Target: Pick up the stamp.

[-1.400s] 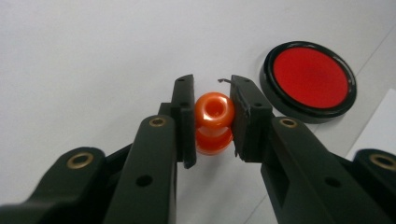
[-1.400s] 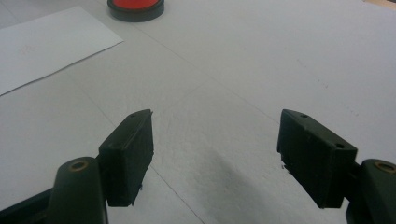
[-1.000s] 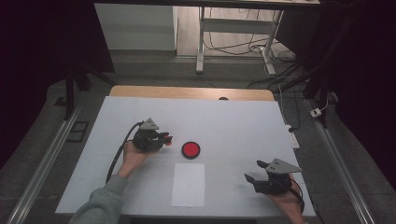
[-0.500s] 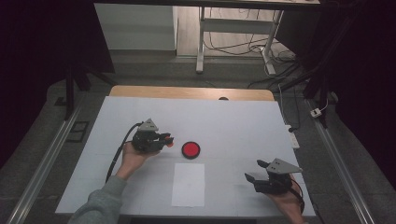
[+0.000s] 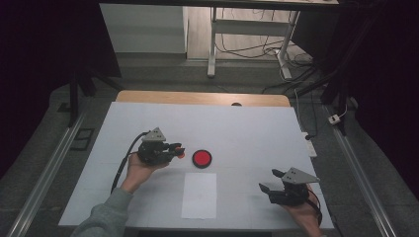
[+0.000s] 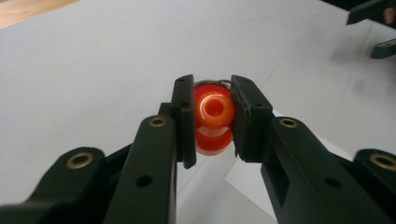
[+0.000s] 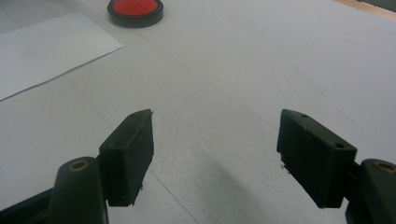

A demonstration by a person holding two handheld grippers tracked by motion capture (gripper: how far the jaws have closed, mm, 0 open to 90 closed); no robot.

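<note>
No text, label, brand, number or sign can be read in any of the views. The white sheet of paper (image 5: 199, 195) on the tabletop (image 5: 247, 128) appears blank, with only faint marks too dim to make out. The red disc (image 5: 201, 158) carries no lettering, and the orange piece (image 6: 214, 122) between the jaws of the left claw (image 6: 212, 119) is plain. The jaws of the right claw (image 7: 215, 154) show no markings.
</note>
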